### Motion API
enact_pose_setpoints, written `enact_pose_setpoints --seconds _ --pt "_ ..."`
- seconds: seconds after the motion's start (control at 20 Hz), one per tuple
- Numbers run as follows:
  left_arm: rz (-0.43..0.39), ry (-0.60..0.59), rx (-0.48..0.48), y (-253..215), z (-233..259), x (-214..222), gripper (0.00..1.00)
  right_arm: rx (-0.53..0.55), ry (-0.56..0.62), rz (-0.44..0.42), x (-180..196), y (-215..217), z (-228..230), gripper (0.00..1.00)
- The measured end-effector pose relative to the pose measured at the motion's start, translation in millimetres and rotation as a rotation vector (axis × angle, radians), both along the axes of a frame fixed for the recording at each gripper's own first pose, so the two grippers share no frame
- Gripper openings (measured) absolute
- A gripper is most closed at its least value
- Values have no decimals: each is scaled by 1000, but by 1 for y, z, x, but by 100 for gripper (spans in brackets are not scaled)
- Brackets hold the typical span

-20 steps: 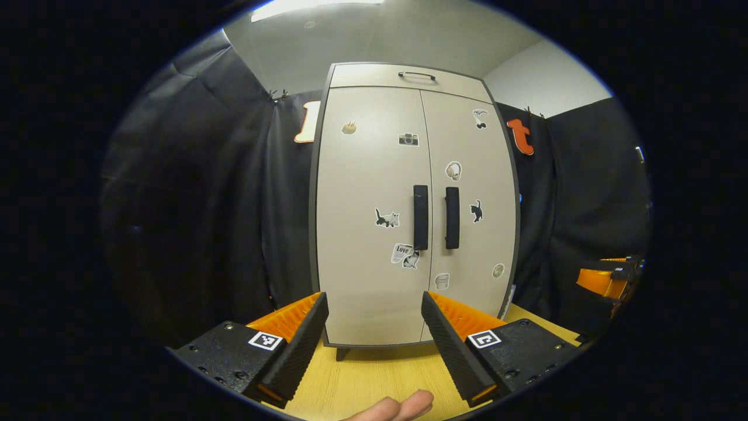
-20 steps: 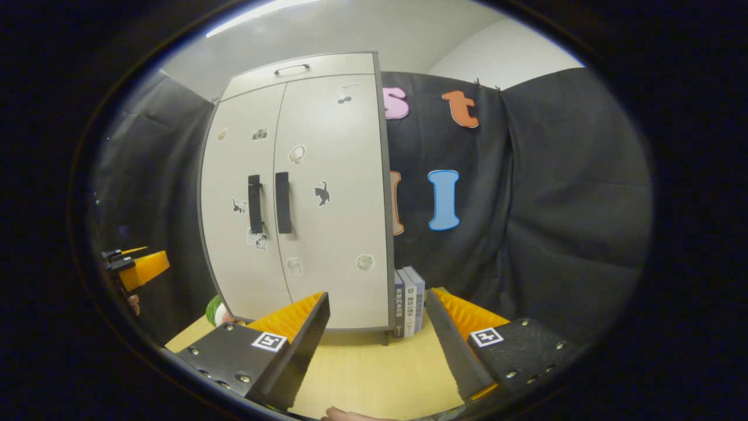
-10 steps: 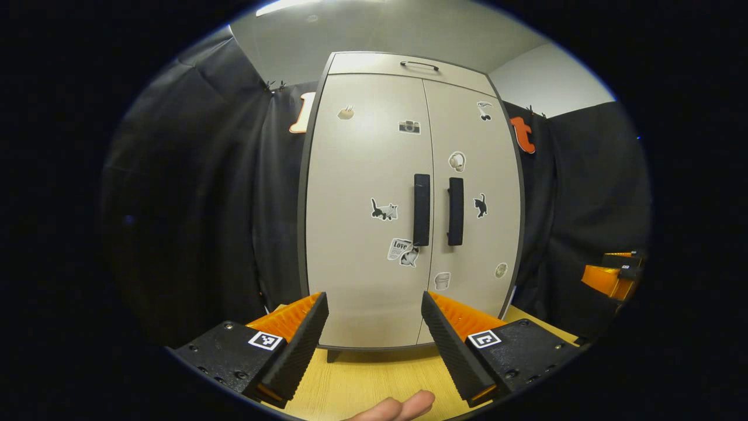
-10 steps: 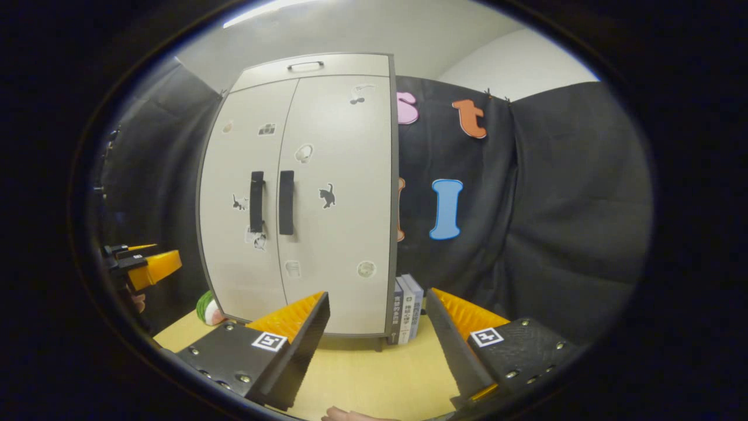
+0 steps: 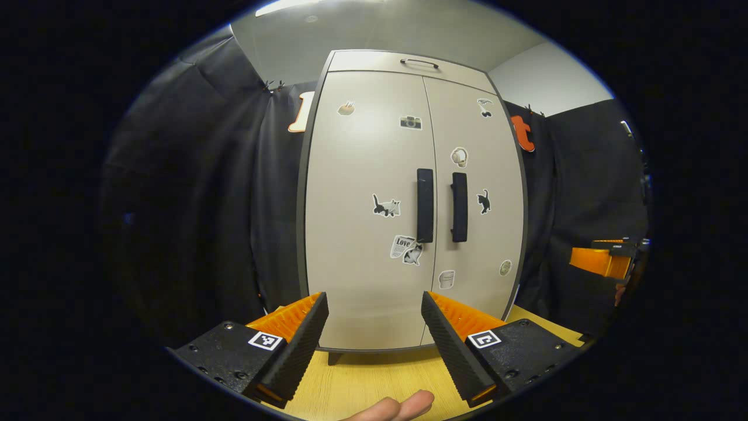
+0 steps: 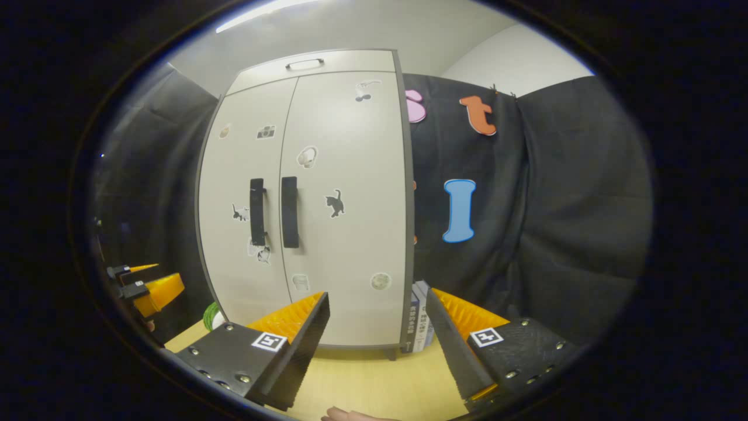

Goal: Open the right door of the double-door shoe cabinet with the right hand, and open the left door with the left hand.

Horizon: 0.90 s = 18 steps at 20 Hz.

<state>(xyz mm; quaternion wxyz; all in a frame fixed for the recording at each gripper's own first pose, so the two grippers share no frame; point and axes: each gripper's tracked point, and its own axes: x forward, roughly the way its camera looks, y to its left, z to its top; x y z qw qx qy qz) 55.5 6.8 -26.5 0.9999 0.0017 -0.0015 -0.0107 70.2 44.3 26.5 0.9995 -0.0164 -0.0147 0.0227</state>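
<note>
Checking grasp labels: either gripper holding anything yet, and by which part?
Nothing held. The left gripper and right gripper are both open, short of the cabinet; the left handle and right handle are untouched.

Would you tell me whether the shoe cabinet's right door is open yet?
Shut: the right door lies flush with the left door, handles side by side.

Black cloth wall [image 6: 561, 222] hangs in folds behind and to both sides of the jaws' line of sight, clipped along its top edge. Above it, plain pale room wall [image 5: 543, 82] and ceiling [image 5: 362, 32]; a bright light strip [image 5: 292, 7] at the very top. Below the jaws, light wood-grain tabletop [image 6: 374, 383]. Row of upright books [image 6: 422, 318] stands on it, ahead between the right gripper view's jaws, against the cloth.
</note>
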Motion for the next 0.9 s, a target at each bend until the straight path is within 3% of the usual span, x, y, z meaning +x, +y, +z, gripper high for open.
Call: enact_pose_setpoints --seconds 0.1,0.2,0.25,0.3,0.35,0.4,0.5,0.55,0.6,0.7,0.75,0.85,0.9 --pt "16 2 -4 10 -1 1 99 -8 4 11 22 13 7 98" --pt "27 3 -17 19 1 -1 99 -26 4 28 43 29 17 94" --pt "27 0 -24 21 1 -2 99 -30 0 40 52 38 22 98" --pt "27 -3 -26 24 4 -5 100 -31 -1 50 61 48 28 94" --pt "28 -4 -21 27 3 -7 100 -29 -5 69 68 61 36 98" --pt "27 -6 -11 29 4 -10 100 -22 -6 85 75 74 43 94" --pt "22 -10 7 29 3 -17 100 -17 -18 117 86 97 58 94" --pt "18 -9 13 29 2 -20 100 -23 -29 127 92 108 66 98" --pt "13 -7 18 29 0 -23 100 -29 -38 130 97 115 71 94" --pt "8 1 27 31 -4 -29 100 -35 -49 141 109 131 79 94" --pt "10 3 30 33 -5 -31 100 -31 -47 150 113 139 81 98" --pt "15 9 22 38 -6 -35 100 -21 -43 173 122 156 85 98" --pt "17 13 14 39 -8 -33 100 -28 -39 168 129 161 84 93"
